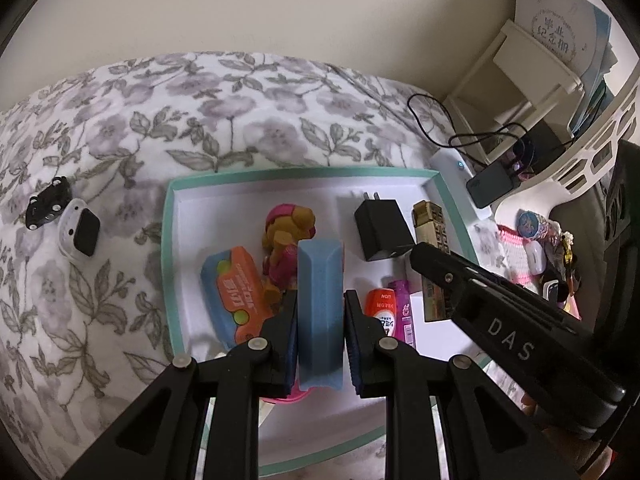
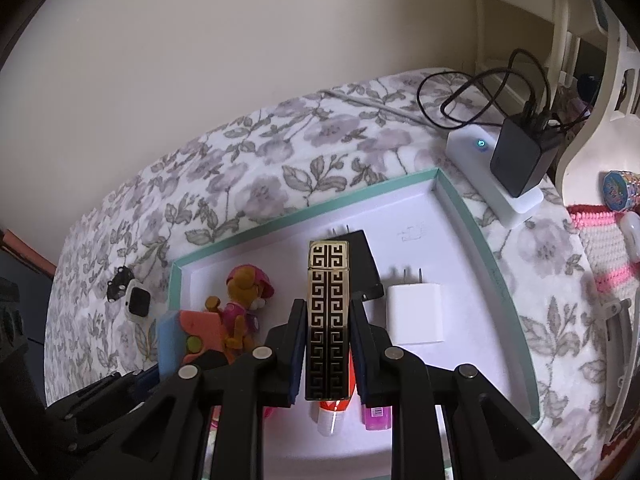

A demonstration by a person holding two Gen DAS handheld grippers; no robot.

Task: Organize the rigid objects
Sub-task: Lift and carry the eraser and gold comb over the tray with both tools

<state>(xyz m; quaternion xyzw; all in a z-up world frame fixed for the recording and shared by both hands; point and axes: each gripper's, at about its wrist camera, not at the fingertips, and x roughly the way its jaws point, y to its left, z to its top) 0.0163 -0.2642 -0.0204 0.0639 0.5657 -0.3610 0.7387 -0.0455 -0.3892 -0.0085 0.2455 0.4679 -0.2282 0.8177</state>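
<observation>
The left gripper (image 1: 320, 312) is clenched on a blue block (image 1: 320, 308), holding it above the middle of the mint-rimmed tray (image 1: 304, 174) that lies on the floral bedspread (image 1: 120, 128), just beside the dog figure (image 1: 286, 240) and the orange toy car (image 1: 240, 292). The right gripper (image 2: 328, 332) grips a gold-and-black patterned case (image 2: 328, 320) over the tray's near edge, with a white charger (image 2: 416, 312) just to its right, a black charger (image 2: 366, 264) behind it and an orange tube (image 2: 334, 412) beneath. A small watch (image 1: 78, 230) lies on the bedspread, well apart from the tray's left edge.
</observation>
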